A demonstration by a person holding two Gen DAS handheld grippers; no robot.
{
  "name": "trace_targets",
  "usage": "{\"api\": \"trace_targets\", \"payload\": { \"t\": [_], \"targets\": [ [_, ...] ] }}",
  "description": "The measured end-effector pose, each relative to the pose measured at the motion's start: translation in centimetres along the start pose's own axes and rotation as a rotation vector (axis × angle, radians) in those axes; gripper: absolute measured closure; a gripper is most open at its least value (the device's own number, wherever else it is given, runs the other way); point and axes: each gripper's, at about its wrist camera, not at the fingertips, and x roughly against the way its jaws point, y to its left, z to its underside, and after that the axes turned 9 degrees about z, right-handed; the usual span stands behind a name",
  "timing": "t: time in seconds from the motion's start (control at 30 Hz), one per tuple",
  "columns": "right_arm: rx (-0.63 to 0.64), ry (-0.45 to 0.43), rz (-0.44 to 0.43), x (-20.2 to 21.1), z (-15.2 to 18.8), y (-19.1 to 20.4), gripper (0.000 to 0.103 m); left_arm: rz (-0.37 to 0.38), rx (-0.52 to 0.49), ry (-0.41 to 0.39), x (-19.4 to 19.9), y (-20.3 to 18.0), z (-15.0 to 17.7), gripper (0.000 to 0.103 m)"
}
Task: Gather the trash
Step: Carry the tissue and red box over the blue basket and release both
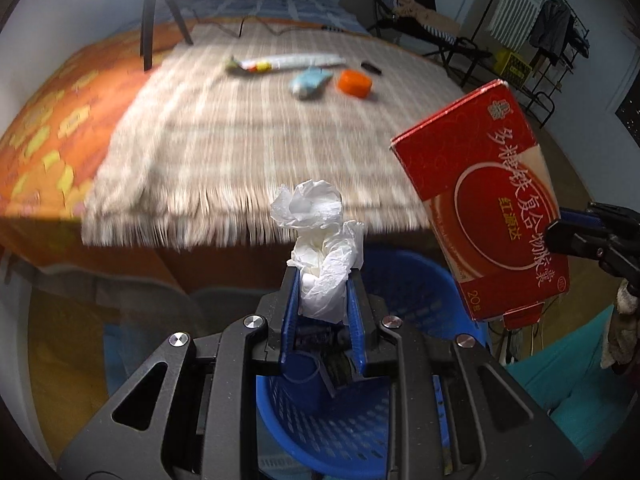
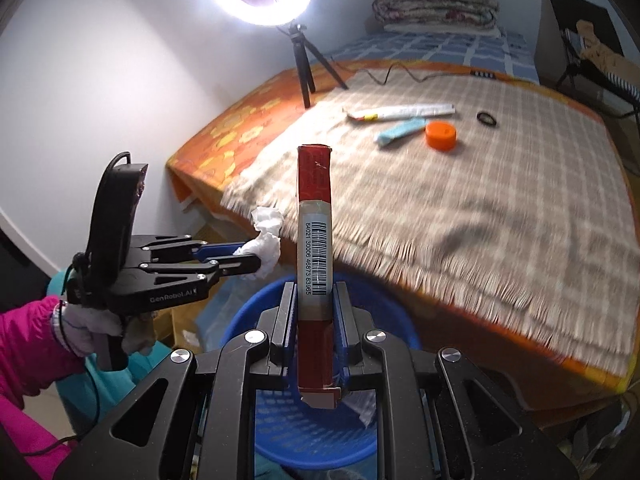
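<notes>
My left gripper (image 1: 323, 272) is shut on a crumpled white tissue (image 1: 316, 232) and holds it above the blue perforated basket (image 1: 336, 432). It also shows in the right wrist view (image 2: 256, 258) with the tissue (image 2: 266, 240). My right gripper (image 2: 314, 292) is shut on a flat red box (image 2: 315, 240), held upright over the basket (image 2: 320, 440). The box (image 1: 488, 204) shows at the right of the left wrist view.
On the checked blanket (image 2: 460, 184) lie a white tube (image 2: 400, 112), a light blue wrapper (image 2: 400, 130), an orange cap (image 2: 440, 134) and a small black ring (image 2: 487, 119). A ring light on a tripod (image 2: 304, 60) stands at the bed's far left.
</notes>
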Motion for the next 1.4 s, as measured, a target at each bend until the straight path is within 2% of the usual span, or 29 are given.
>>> {"api": "trace_targets", "payload": {
  "t": [0.6, 1.1, 1.13, 1.23, 1.3, 1.33, 1.4],
  "targets": [
    [0.022, 0.183, 0.009, -4.7, 5.4, 1.0, 0.088, 0.003, 0.004, 0.16, -3.6, 0.1, 5.7, 0.081],
    [0.006, 0.271, 0.022, -7.6, 6.9, 0.9, 0.084, -0.014, -0.025, 0.228, -5.6, -0.5, 7.2, 0.08],
    [0.008, 0.28, 0.028, -7.8, 7.0, 0.9, 0.083, -0.018, -0.024, 0.233, -5.7, -0.4, 7.3, 0.075],
    [0.007, 0.296, 0.045, -8.3, 7.2, 0.9, 0.067, -0.02, -0.02, 0.244, -6.1, -0.3, 7.4, 0.058],
    [0.005, 0.299, 0.055, -8.4, 7.3, 0.8, 0.048, -0.022, -0.028, 0.25, -6.2, -0.4, 7.5, 0.052],
    [0.005, 0.298, 0.061, -8.3, 7.3, 0.8, 0.047, -0.028, -0.033, 0.252, -6.3, -0.5, 7.5, 0.044],
    [0.01, 0.299, 0.074, -8.4, 7.3, 0.8, 0.047, -0.038, -0.041, 0.246, -6.3, -0.7, 7.6, 0.037]
  ]
}}
